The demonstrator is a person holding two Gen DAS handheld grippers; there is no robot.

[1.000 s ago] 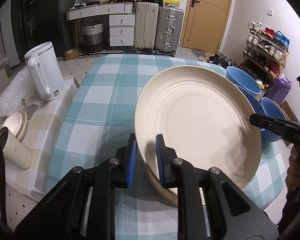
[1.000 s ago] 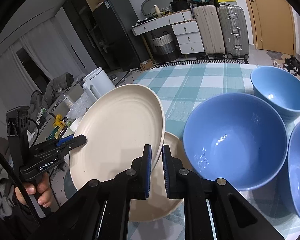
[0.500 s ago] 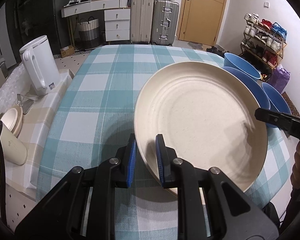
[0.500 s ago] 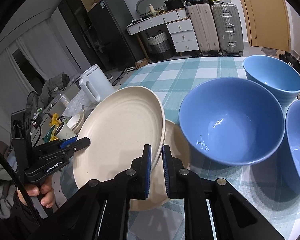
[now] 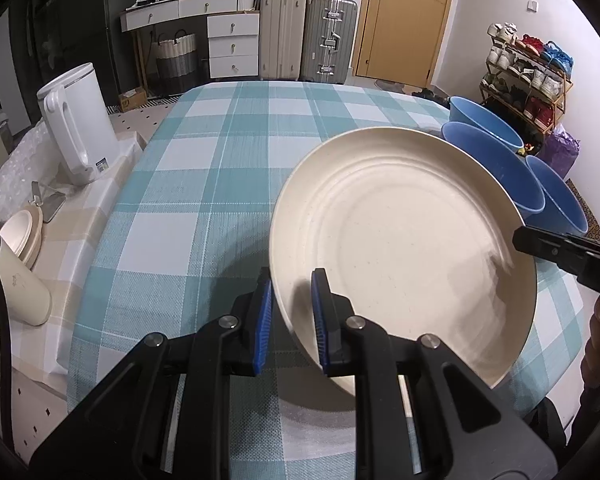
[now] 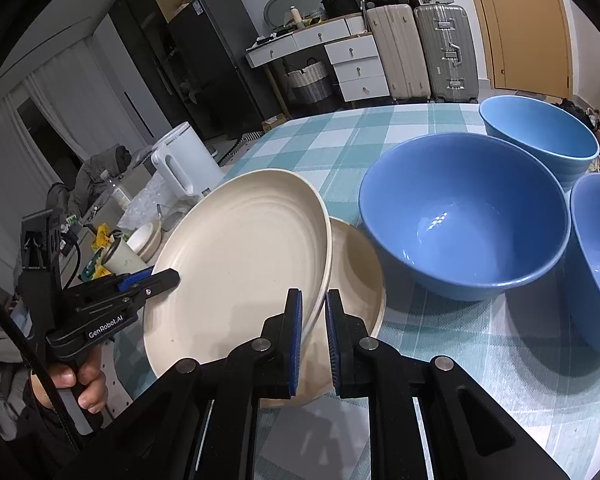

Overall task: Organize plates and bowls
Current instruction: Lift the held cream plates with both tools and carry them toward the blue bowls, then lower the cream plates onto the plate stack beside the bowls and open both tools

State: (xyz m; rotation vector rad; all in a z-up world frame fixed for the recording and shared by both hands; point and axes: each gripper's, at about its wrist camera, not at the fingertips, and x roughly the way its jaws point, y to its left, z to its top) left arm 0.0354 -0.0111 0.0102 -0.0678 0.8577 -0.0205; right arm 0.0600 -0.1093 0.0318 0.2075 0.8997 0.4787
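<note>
Cream plate (image 6: 240, 264) was clamped at opposite rims by left gripper (image 5: 291, 322) and right gripper (image 6: 314, 336), being stacked; lowering onto lower plate (image 6: 360, 276) beneath was judged next.

The cream plate (image 5: 404, 240) is matt and faintly speckled, the blue bowls (image 6: 464, 216) glossy-smooth, the checked tablecloth (image 5: 204, 184) woven.
</note>
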